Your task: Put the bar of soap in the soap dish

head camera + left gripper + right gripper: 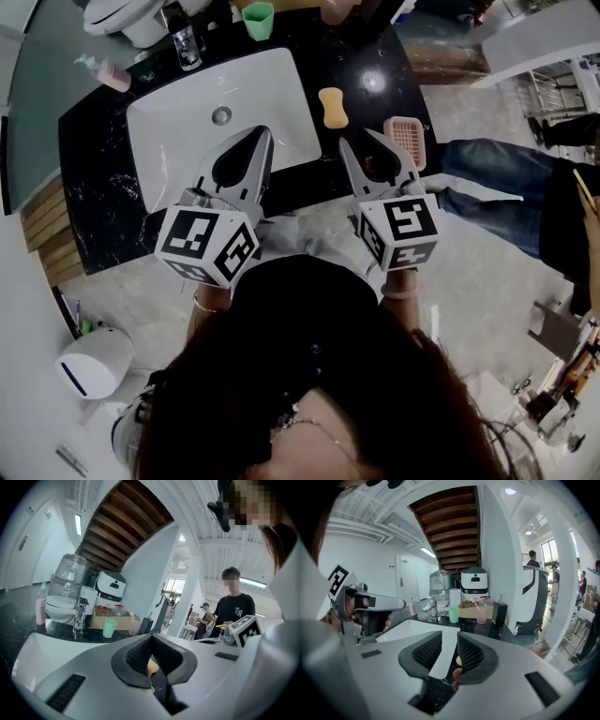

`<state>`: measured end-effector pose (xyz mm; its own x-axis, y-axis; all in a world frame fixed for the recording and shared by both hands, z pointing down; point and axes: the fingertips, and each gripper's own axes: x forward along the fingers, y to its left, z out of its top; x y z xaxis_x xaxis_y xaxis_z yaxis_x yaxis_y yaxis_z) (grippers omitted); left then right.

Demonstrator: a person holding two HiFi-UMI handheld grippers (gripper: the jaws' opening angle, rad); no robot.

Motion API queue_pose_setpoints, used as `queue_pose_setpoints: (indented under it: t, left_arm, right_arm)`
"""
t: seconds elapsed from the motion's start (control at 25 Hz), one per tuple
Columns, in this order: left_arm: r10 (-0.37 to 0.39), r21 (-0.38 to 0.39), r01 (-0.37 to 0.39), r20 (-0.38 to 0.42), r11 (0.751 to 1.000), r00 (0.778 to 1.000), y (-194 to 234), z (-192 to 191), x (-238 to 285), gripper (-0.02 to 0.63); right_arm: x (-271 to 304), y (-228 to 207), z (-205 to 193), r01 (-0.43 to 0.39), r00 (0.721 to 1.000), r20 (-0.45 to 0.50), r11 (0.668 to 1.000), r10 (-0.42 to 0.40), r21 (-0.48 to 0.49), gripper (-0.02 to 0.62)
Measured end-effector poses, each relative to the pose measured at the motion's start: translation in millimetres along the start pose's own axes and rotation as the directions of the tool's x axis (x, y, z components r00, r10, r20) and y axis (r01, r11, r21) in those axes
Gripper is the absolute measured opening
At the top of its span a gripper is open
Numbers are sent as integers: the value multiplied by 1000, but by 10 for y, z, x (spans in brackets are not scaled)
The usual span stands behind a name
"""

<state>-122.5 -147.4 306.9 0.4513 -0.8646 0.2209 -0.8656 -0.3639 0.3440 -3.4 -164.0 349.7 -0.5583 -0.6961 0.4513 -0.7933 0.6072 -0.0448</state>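
Note:
A yellow bar of soap point(333, 106) lies on the black counter point(94, 178), just right of the white sink point(183, 131). A pink ribbed soap dish point(406, 141) sits to its right, near the counter's front corner. My right gripper point(367, 142) hovers over the counter's front edge, short of soap and dish, open, with nothing between its pads. In the right gripper view point(449, 637) a sliver of soap point(459, 660) shows through the gap. My left gripper point(263, 133) is over the sink's front rim, its tips meeting point(150, 638), and holds nothing.
A faucet point(185, 42), a green cup point(258, 19) and a pink bottle point(111, 75) stand at the counter's back. A person in jeans point(487, 178) stands right of the counter. A white bin point(94, 361) is on the floor at the left.

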Motion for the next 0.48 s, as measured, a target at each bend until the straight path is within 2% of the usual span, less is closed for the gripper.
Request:
queue_pose_setpoints:
  t: [0.48]
  left_arm:
    - [-39,-50,36,-59,998,998,450,-17,309,-5]
  right_arm:
    - [531,-265,-145,67,990,-128,996,-60,52,114]
